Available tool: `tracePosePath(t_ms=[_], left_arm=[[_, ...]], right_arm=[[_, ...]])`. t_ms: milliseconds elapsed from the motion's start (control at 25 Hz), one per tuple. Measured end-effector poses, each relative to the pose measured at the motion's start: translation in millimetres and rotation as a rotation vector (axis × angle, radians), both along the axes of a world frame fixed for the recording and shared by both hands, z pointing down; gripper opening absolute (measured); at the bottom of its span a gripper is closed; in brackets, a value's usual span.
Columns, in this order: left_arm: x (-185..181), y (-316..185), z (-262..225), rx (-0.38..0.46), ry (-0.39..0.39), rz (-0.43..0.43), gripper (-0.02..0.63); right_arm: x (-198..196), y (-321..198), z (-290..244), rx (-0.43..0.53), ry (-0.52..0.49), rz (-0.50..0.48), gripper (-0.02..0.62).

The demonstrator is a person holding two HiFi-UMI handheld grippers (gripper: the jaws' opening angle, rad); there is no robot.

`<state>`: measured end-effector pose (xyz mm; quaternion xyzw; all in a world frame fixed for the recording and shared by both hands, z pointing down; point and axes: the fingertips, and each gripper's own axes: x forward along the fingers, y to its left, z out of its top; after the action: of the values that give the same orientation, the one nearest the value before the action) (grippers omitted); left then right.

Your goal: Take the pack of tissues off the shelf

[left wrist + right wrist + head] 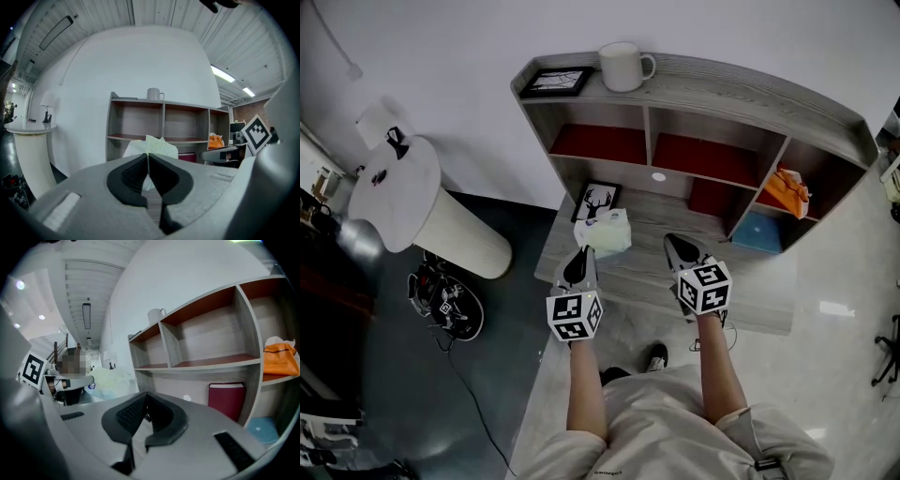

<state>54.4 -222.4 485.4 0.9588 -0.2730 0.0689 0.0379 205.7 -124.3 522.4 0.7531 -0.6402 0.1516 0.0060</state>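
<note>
The pack of tissues (603, 232), pale green-white and crumpled, lies on the grey desk (759, 305) in front of the shelf unit (712, 89). My left gripper (581, 253) points at the pack's near left corner with its jaws shut; I cannot see anything held between them. In the left gripper view the pack (157, 146) rises just beyond the closed tips of the left gripper (148, 155). My right gripper (675, 242) hovers over the desk to the right of the pack, jaws shut and empty. The right gripper view shows the pack (110, 380) off to the left of the right gripper (146, 393).
A white mug (623, 66) and a framed picture (555, 82) stand on the shelf's top. A deer picture (598, 199) leans behind the pack. A red book (710, 197), an orange bag (786, 190) and a blue item (757, 232) fill the right compartments. A white round stand (394, 192) is at left.
</note>
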Motion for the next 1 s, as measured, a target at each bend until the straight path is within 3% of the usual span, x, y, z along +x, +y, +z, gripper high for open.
tracePosePath(t_ms=[1000], left_arm=[[-16.9,3.1,3.2,-0.015,0.017,-0.029,0.012]], right_arm=[[-22.5,-1.6,0.6,-0.004,0.005,-0.072,0.016]])
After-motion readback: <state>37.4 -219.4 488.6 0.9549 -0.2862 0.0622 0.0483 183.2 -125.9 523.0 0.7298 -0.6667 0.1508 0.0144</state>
